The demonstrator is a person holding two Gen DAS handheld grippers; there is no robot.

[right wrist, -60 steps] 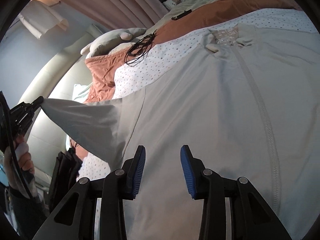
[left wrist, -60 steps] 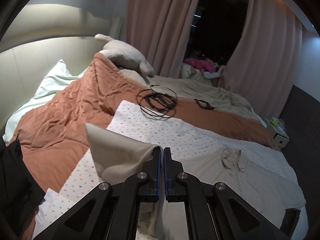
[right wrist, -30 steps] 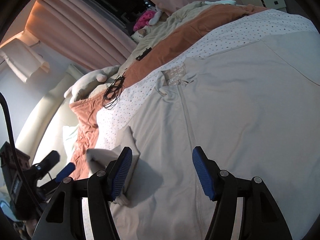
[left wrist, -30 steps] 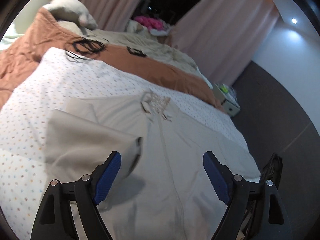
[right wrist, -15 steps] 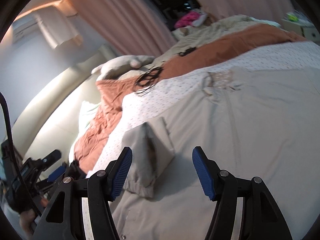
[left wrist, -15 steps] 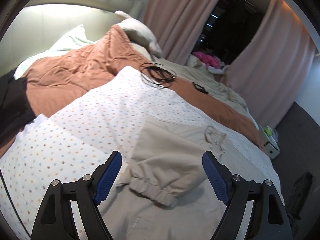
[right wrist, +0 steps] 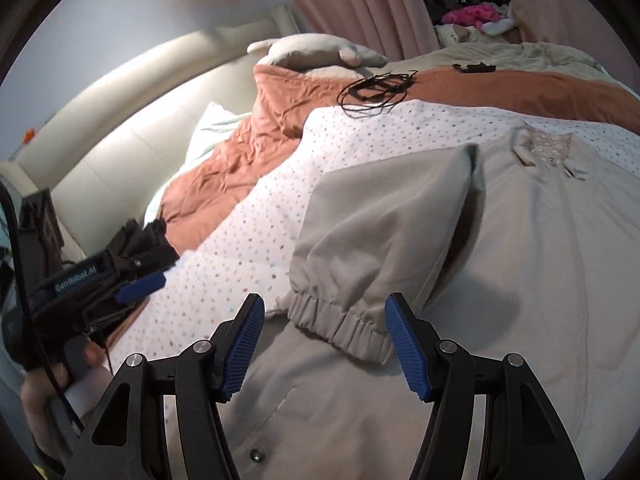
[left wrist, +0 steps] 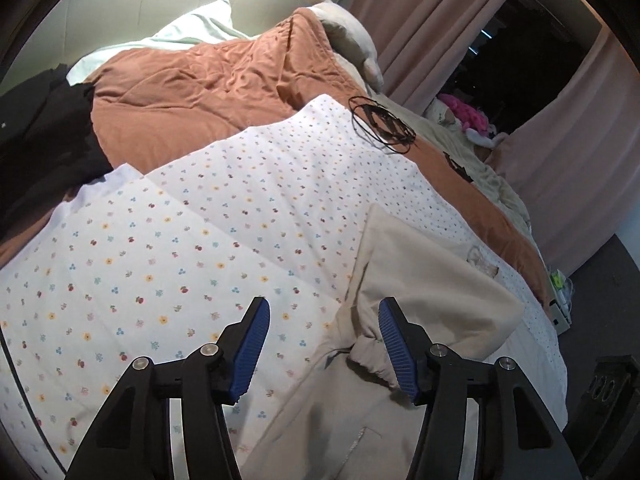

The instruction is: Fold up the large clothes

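Only legible text: "GenRobot.AI", printed in white on the black housing of the left gripper [right wrist: 140, 284], seen at the left edge of the right wrist view, held in a hand [right wrist: 60, 376]. No other writing can be read.

Beige jacket [right wrist: 520, 280]: smooth matte woven fabric, laid flat on the bed across the centre and right of the right wrist view. Zip line is seen down the front, patterned lining at the collar [right wrist: 550, 148], a small round snap [right wrist: 256, 455] near the bottom edge. One sleeve [right wrist: 380, 232] is folded over onto the body; its elasticated, gathered cuff [right wrist: 340, 326] lies bottom centre.

Left gripper [left wrist: 322, 346]: ribbed blue pads on black angular fingers with silver screws. Jaws are closing, nothing is pressed between them; the jacket edge and cuff [left wrist: 372, 364] lie just beside the right-hand pad.

Right gripper [right wrist: 324, 346]: same build, jaws apart, nothing gripped; cuff is seen between the fingertips in the frame, contact cannot be told.

Under the jacket: white sheet [left wrist: 200, 240] with small coloured floral print, creased. Beyond it: rust-orange quilted duvet [left wrist: 208, 92], crumpled. Coiled black cable [left wrist: 380, 124] at the sheet's far edge. Black garment [left wrist: 44, 132] at left. Pale plush toy [right wrist: 316, 54], pink pleated curtains [left wrist: 420, 28], padded cream headboard [right wrist: 132, 136].
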